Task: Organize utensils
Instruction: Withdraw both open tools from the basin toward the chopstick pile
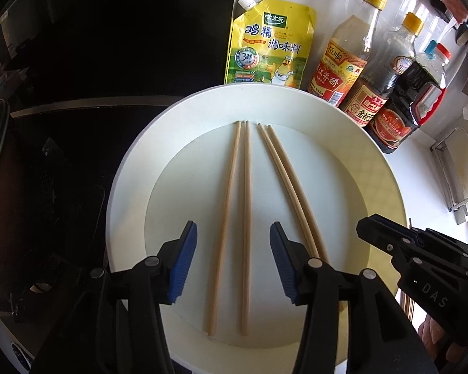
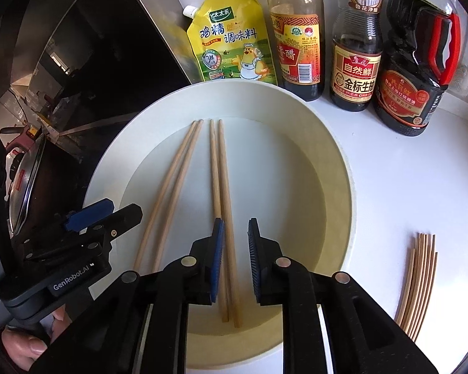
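Both grippers hang open and empty over the white plate [image 1: 124, 187], left gripper [image 1: 234, 258] straddling 1 pair of chopsticks [image 1: 234, 218], right gripper [image 2: 235, 258] above the other pair [image 2: 220, 187], likely sorting, with spare sticks [image 2: 418, 280] near the counter's right edge.

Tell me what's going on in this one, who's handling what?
A person holds a gripper in each hand over a white plate on a kitchen counter. Four chopsticks lie in it as two pairs. The left gripper hangs open over the left pair; the right gripper is open over the right pair. Neither grips anything. A loose bundle of chopsticks lies on the counter to the right; sauce bottles stand behind.
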Available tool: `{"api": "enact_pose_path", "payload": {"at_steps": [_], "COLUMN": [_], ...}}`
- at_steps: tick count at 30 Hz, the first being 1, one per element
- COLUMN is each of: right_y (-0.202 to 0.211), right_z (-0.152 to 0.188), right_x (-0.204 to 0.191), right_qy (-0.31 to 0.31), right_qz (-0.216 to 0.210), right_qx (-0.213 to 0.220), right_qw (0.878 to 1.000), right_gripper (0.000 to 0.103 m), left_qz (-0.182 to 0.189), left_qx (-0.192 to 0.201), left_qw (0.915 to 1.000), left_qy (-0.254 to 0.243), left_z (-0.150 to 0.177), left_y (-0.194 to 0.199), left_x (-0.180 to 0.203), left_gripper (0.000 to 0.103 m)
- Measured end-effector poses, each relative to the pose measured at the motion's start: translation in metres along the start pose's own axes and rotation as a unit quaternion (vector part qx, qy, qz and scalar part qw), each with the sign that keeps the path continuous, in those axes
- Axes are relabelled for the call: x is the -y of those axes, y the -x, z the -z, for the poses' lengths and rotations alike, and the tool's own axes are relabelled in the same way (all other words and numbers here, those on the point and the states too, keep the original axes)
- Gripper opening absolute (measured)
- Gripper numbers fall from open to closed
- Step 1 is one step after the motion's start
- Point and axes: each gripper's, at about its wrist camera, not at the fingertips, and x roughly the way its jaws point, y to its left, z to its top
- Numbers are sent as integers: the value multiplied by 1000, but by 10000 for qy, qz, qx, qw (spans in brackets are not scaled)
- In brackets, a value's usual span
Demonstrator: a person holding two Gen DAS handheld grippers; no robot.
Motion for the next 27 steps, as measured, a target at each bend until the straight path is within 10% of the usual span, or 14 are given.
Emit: {"api": "enact_pose_path", "payload": {"at_steps": [27], "right_y": [65], "right_z": [68], "right_x": [44], "right_qy": [-436], "right_qz": [271], "right_qx": [364], "right_qw": [9980], "right_gripper": [29], "left_qz": [286], "left_qx": [160], "left_qw": [9987], "left_qy": [-391], "left_z": [51], "left_y": [45], "left_x": [60], "left_gripper": [64]}}
